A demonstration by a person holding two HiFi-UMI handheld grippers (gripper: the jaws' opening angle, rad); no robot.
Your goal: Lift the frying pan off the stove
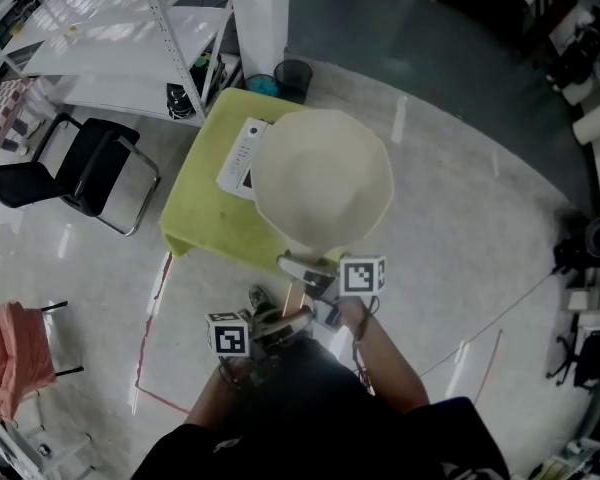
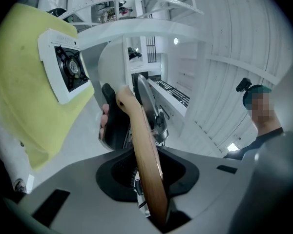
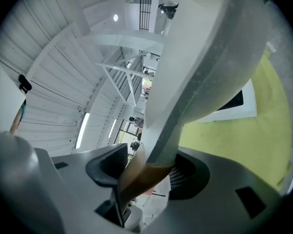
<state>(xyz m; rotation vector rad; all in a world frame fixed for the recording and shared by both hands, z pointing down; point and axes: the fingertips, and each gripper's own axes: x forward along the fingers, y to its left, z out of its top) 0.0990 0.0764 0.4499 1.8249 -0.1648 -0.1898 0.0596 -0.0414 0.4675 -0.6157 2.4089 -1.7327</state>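
The cream frying pan (image 1: 325, 183) hangs in the air above the yellow table (image 1: 205, 218), clear of the white stove (image 1: 242, 156). Its wooden handle (image 1: 295, 298) points toward me. My right gripper (image 1: 315, 278) is shut on the handle close to the pan, and my left gripper (image 1: 280, 323) is shut on it further back. In the left gripper view the wooden handle (image 2: 144, 150) runs between the jaws of the left gripper (image 2: 146, 179), with the right gripper (image 2: 117, 126) ahead and the stove (image 2: 66, 67) at the left. The right gripper (image 3: 141, 174) clamps where the pan's pale stem (image 3: 185, 106) meets the wood.
A black chair (image 1: 90, 168) stands left of the table, white shelving (image 1: 130, 38) behind it, and a dark bin (image 1: 292, 73) at the table's far end. A pink cloth (image 1: 15, 353) hangs at the left edge. A person (image 2: 263, 126) stands at the right.
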